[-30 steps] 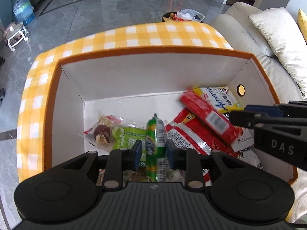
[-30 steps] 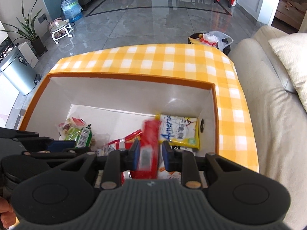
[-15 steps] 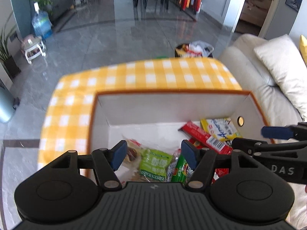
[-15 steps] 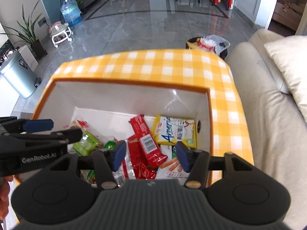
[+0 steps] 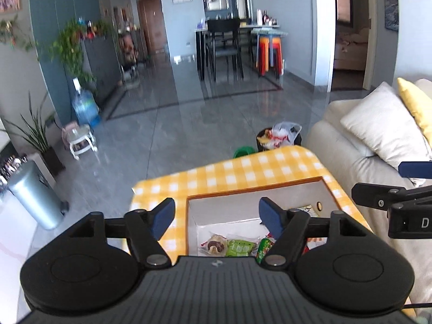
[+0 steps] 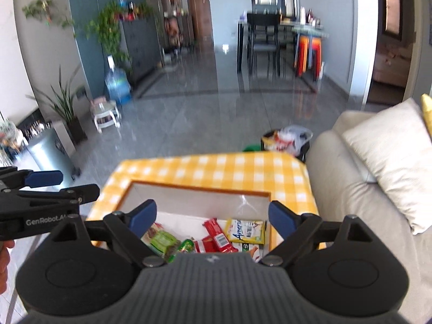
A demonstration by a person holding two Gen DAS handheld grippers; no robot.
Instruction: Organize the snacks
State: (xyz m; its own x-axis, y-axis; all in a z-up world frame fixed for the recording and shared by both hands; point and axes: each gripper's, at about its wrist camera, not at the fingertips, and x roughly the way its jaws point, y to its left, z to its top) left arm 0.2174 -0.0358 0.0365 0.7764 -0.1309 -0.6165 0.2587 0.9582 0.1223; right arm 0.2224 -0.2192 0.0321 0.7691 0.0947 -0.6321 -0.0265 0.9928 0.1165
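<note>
Left wrist view: left hand-held gripper (image 5: pixel 217 216) spread wide, nothing between the fingers, hovering above the near left corner of the box (image 5: pixel 256 190). Box sits on the surface with the yellow checked cloth (image 5: pixel 243 170). Snacks lie inside on the box floor: a chocolate pastry pack (image 5: pixel 214 245), a green packet (image 5: pixel 239 248), a green tube (image 5: pixel 263 248). Right wrist view: right hand-held gripper (image 6: pixel 212 217) also wide, empty, above the box. It sees a red bar (image 6: pixel 217 236) lying beside a yellow packet (image 6: pixel 247 230), both flat on the bottom, right half. Sofa (image 6: pixel 351 189) just right of the surface, bin (image 6: pixel 286 139) on the floor beyond it.
</note>
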